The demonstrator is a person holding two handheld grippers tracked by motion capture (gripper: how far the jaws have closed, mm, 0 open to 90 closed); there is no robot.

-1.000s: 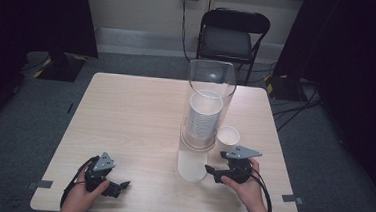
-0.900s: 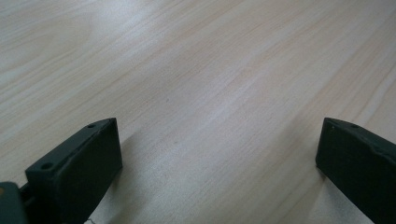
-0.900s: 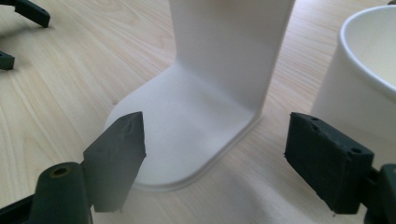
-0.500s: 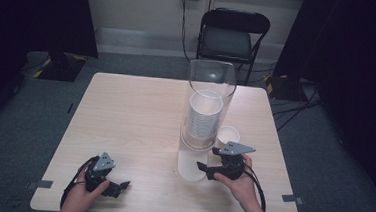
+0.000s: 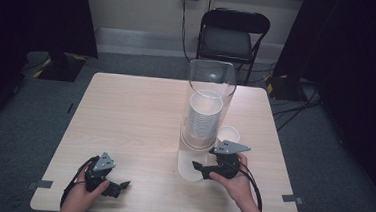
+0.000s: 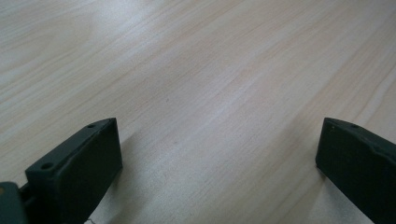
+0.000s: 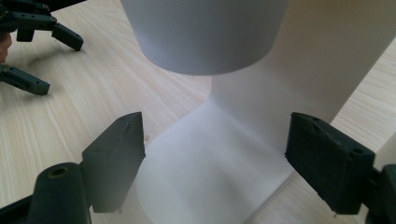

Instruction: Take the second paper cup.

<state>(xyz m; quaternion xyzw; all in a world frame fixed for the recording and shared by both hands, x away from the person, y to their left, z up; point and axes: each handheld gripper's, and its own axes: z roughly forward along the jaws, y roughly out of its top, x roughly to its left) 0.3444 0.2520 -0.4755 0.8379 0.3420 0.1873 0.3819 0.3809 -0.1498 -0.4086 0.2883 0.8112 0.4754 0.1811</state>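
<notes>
Right gripper (image 7: 212, 140) gapes under the dispenser (image 5: 208, 105), bottom cup (image 7: 205, 32) hanging above, ungripped; left gripper (image 5: 115, 187) rests released near the table (image 5: 135, 117) edge

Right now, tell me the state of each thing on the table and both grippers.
Cup dispenser: upright, holding stacked cups.
Lowest cup: hanging from the dispenser's bottom, ungripped.
Loose cup: upright on the table.
Right gripper: open below the lowest cup.
Left gripper: open, empty.

We see a dim high view, dark room edges, table (image 5: 139, 122) evenly lit, soft glare on wood in the left gripper view, near cup (image 7: 205, 32) blurred.
</notes>
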